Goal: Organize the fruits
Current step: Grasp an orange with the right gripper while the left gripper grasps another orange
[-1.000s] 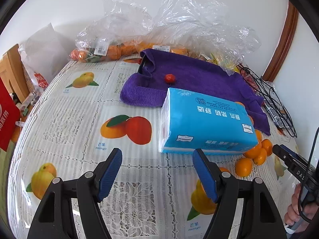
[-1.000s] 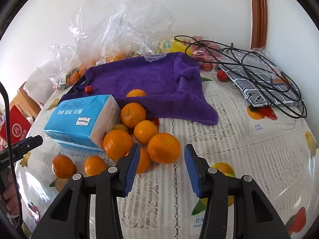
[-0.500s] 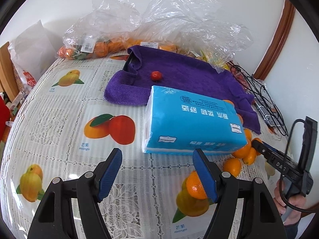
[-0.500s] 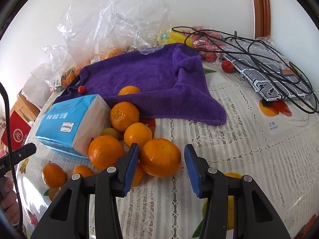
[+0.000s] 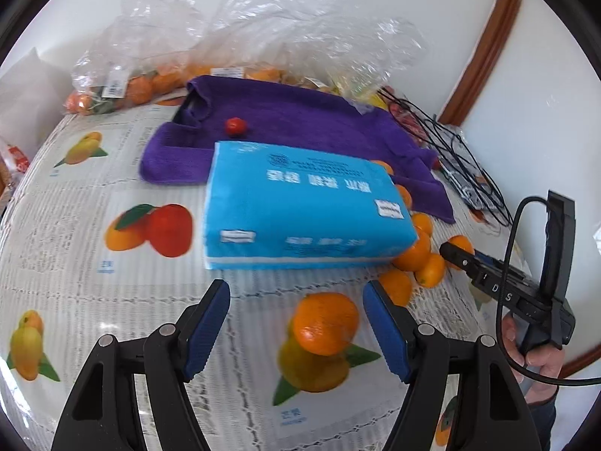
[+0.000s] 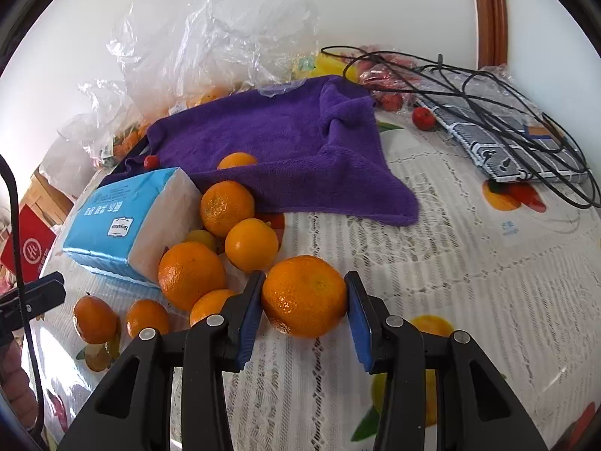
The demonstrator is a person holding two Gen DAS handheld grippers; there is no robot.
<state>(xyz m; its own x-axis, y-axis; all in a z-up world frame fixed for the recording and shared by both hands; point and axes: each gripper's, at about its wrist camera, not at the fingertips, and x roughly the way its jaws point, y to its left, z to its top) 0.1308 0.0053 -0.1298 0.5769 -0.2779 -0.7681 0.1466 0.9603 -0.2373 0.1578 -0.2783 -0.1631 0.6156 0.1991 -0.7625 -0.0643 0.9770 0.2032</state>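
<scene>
Both wrist views look steeply down, close, sharing the tissue pack (image 5: pixel 300 206).

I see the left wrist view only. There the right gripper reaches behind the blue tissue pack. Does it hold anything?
Observer: Yes. In the right wrist view the right gripper has both pads on an orange; its jaws have just been closing.
Operator: Is another fruit against it?
Observer: A second orange lies just outside its picture-left finger, partly hidden by it.
Operator: And on the other side?
Observer: Beside the other finger there is lace tablecloth, with no real fruit next to it.
</scene>
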